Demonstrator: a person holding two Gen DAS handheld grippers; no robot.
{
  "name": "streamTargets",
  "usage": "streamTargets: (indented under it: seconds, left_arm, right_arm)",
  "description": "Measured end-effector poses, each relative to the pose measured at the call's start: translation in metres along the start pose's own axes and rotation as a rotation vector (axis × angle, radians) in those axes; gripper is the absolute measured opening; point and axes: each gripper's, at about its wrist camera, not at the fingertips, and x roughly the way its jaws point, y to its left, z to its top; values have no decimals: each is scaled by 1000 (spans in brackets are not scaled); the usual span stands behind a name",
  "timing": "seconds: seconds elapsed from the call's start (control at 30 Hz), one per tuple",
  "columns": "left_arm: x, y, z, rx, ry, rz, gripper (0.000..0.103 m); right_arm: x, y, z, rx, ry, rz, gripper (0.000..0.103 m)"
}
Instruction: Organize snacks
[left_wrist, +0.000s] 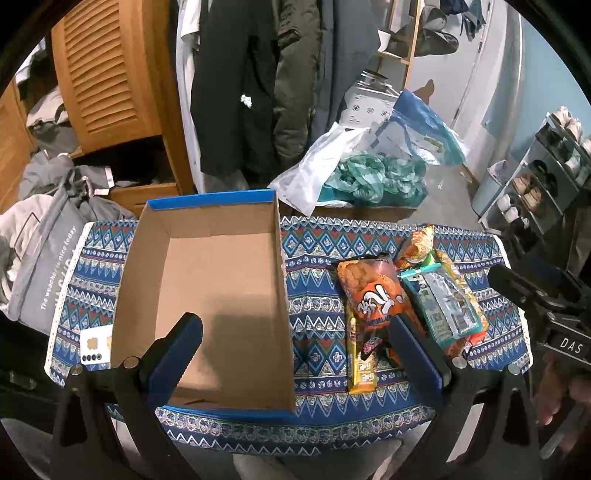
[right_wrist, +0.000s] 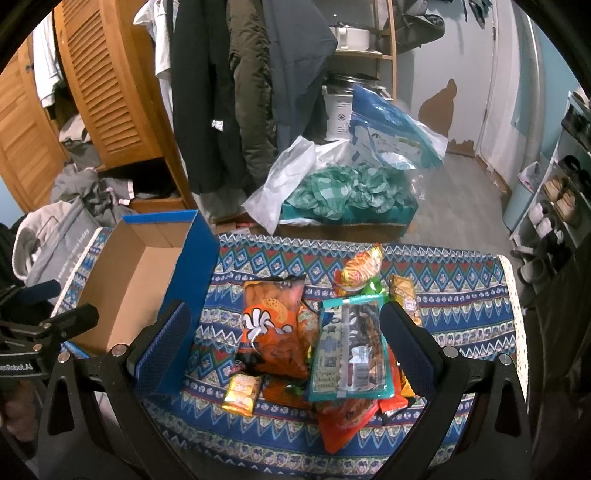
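Observation:
An empty cardboard box (left_wrist: 221, 280) with a blue rim stands on the left half of the patterned cloth table (left_wrist: 317, 266). To its right lies a heap of snack packets: an orange puff bag (left_wrist: 373, 291), a teal clear-window packet (left_wrist: 439, 299) and a yellow bar (left_wrist: 360, 369). My left gripper (left_wrist: 295, 323) hangs open above the box's right wall, nothing between its fingers. In the right wrist view my right gripper (right_wrist: 286, 310) is open over the orange bag (right_wrist: 273, 325) and the teal packet (right_wrist: 351, 350), holding nothing. The box (right_wrist: 129, 280) is to its left.
A small white card (left_wrist: 96, 345) lies left of the box. A grey bag (left_wrist: 48, 266) hangs off the table's left side. Behind the table sit plastic bags (left_wrist: 369, 177) in a floor box; hanging coats (left_wrist: 240, 92) stand further back. A shoe rack (left_wrist: 546, 166) lines the right wall.

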Motion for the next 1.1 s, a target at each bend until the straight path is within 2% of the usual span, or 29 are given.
streamTargets:
  seconds: [1.1]
  left_arm:
    - [1,-3,-2,-10,14,-16,102]
  right_arm:
    - [0,-3,-1,4,5,0,101]
